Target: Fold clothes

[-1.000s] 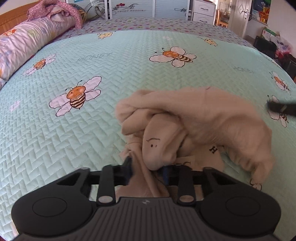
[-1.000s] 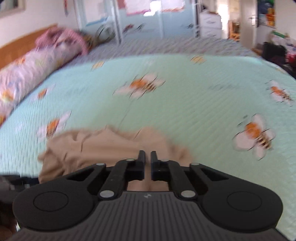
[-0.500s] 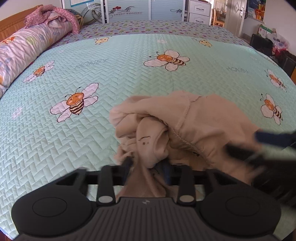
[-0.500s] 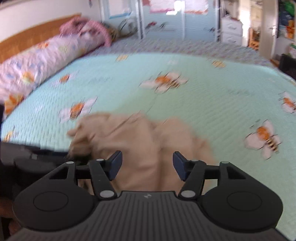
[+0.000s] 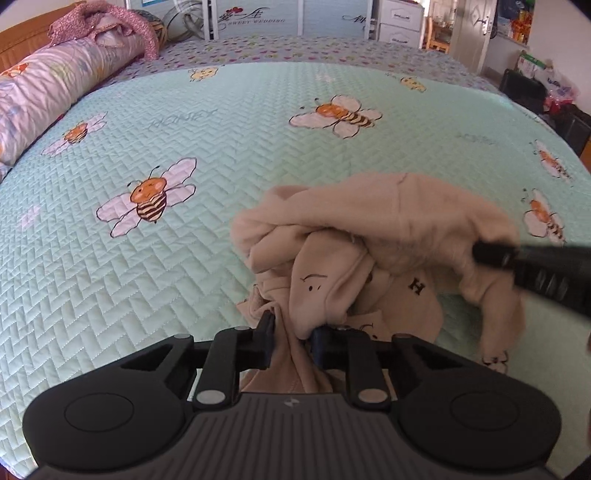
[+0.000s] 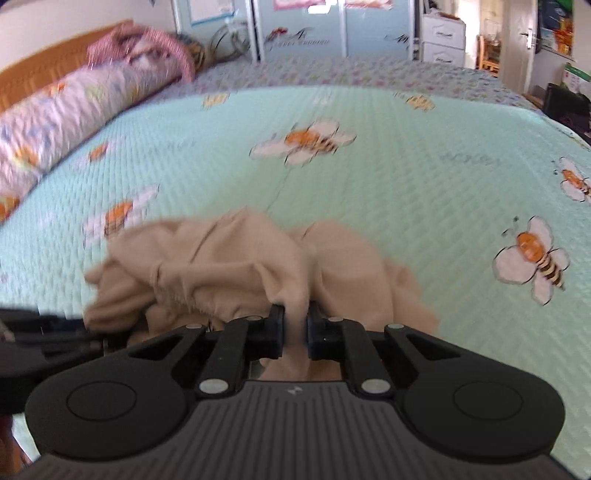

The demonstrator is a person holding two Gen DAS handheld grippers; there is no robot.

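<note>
Both claws, left claw point(image 5: 291, 336) and right claw point(image 6: 295, 332), pinch beige garment point(image 5: 388, 221).

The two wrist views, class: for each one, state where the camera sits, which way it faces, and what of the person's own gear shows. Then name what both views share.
Left wrist view: sits on the left gripper, looking forward and down across the bee-print quilt; its fingers pinch the beige garment, and the right gripper enters at the right edge.
Right wrist view: sits on the right gripper, facing the same way, fingers pinching a fold.
Shared: garment, quilt, rolled floral bedding, wardrobe.
</note>
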